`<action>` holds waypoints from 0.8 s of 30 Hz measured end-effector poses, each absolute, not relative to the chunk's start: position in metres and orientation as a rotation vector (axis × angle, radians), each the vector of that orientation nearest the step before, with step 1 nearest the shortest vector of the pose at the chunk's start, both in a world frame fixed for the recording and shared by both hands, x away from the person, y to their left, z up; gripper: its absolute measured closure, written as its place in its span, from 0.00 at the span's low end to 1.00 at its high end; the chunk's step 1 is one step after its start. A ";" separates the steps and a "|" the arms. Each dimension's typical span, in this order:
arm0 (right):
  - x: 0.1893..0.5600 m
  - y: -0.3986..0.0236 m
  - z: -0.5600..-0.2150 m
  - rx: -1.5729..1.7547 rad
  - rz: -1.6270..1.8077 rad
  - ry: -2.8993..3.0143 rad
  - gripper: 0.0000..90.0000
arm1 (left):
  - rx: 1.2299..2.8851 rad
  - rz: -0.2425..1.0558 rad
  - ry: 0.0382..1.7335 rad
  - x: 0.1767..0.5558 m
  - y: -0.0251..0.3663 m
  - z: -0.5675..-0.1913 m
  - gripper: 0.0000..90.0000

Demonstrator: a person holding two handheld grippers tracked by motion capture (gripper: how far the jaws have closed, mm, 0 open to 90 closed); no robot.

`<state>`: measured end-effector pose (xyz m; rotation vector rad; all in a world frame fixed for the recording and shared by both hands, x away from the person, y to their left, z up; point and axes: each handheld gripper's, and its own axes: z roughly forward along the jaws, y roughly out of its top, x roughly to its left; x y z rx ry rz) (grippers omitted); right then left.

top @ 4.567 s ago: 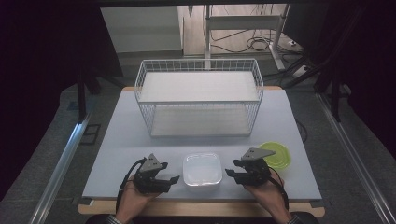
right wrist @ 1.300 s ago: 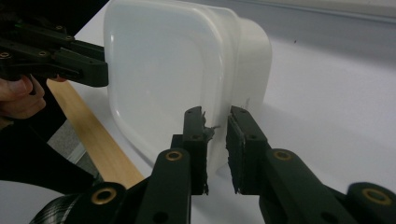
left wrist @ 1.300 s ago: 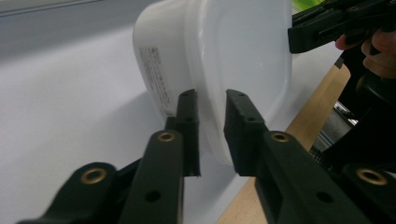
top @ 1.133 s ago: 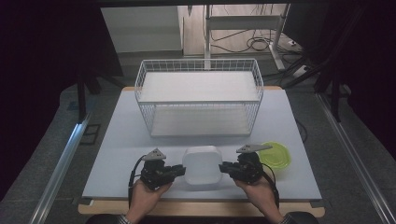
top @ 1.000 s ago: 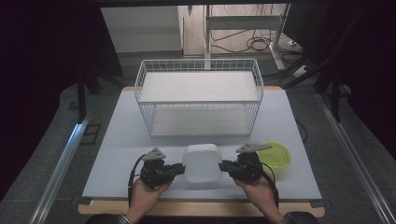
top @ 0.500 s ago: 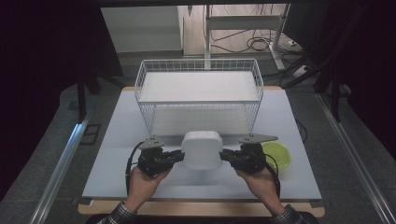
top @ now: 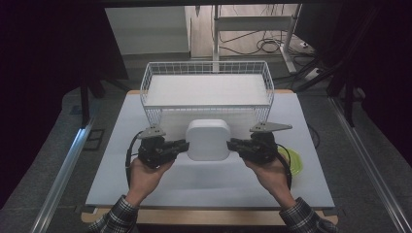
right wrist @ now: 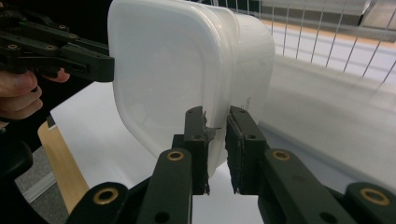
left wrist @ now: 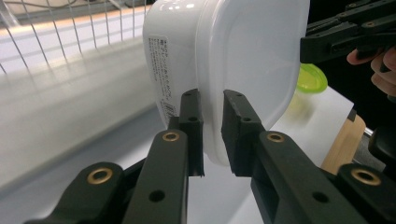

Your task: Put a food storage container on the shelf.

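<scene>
Item: white lidded container [top: 208, 140], held off the counter [top: 145, 189] between two tools. Left tool [top: 180, 145] nearly closed, jaws pinching the container's rim on one side; the same grip shows in the left gripper view [left wrist: 212, 122]. Right tool [top: 234, 143] likewise nearly closed, clamped on the opposite rim [right wrist: 215, 133].

Key relation: wire basket [top: 145, 87] lies directly beyond both tools, its near wall just past the container's far edge. Container appears tipped onto its side, lid toward the person, though the exact tilt is hard to judge from above. Both tools stand about equally near the basket; the next move likely calls for an even lift forward over the near wall.

Also present: green lid [top: 294, 162], beside the right tool on the counter.
</scene>
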<state>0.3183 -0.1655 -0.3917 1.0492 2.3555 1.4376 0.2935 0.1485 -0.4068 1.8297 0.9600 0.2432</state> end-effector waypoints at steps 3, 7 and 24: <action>0.322 -0.164 -0.384 1.041 1.451 2.343 0.88 | 1.824 0.259 0.952 0.297 0.150 -0.398 0.88; 0.328 -0.163 -0.374 1.034 1.470 2.329 0.88 | 1.819 0.286 0.945 0.302 0.151 -0.385 0.88; 0.354 -0.155 -0.328 0.985 1.530 2.254 0.88 | 1.777 0.323 0.931 0.329 0.158 -0.341 0.88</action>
